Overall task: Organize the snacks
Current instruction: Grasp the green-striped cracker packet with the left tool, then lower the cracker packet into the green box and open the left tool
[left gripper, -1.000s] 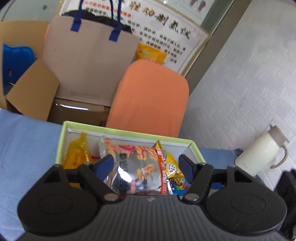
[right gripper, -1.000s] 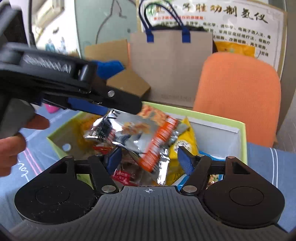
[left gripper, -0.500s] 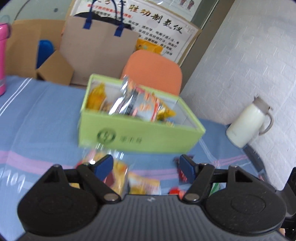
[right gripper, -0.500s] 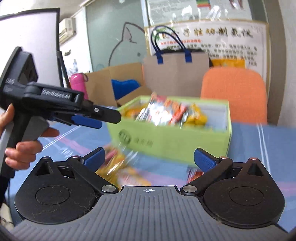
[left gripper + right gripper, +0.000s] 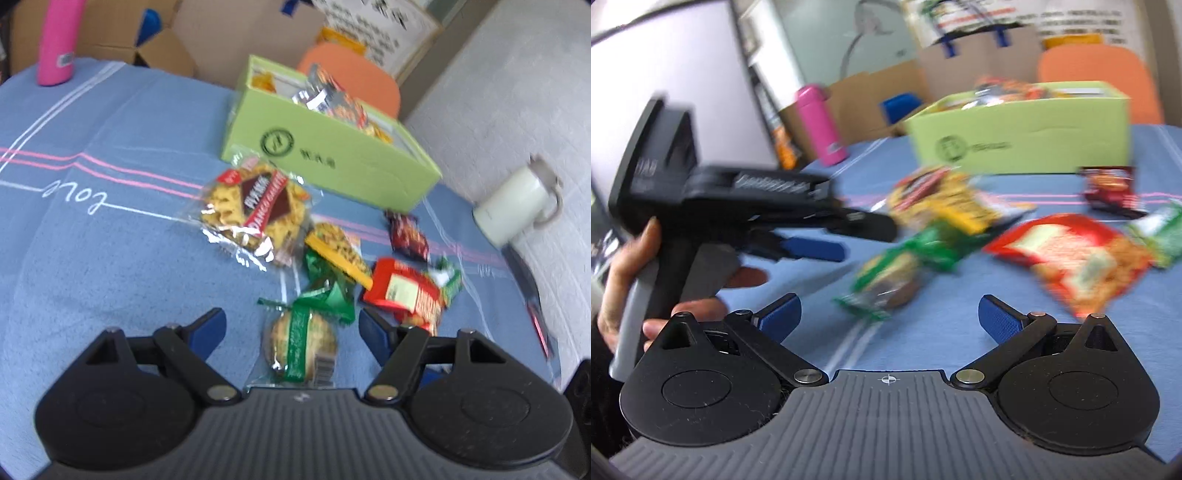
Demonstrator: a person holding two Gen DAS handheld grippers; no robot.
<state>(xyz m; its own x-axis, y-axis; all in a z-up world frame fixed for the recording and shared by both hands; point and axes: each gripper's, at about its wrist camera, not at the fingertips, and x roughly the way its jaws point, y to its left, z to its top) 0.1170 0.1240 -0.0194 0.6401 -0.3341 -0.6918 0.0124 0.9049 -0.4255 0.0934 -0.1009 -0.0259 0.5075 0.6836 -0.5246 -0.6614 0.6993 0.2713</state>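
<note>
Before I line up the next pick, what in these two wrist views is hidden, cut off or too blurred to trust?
- Green box contents: both views, the near wall hides everything but the top packets.
- Round green-banded cookie: left wrist view, its near end goes under the gripper body.
- Red snack packet: right wrist view, motion blur makes its print unreadable.
- Box logo text: both views, too small and blurred.
- White jug: left wrist view, smeared.

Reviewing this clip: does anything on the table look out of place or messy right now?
Yes. Several snack packets lie loose on the blue tablecloth in front of the green box, including a green-wrapped cookie, a red packet and a yellow cracker pack. The box itself sits upright, piled with packets. Nothing looks torn or spilled.
</note>
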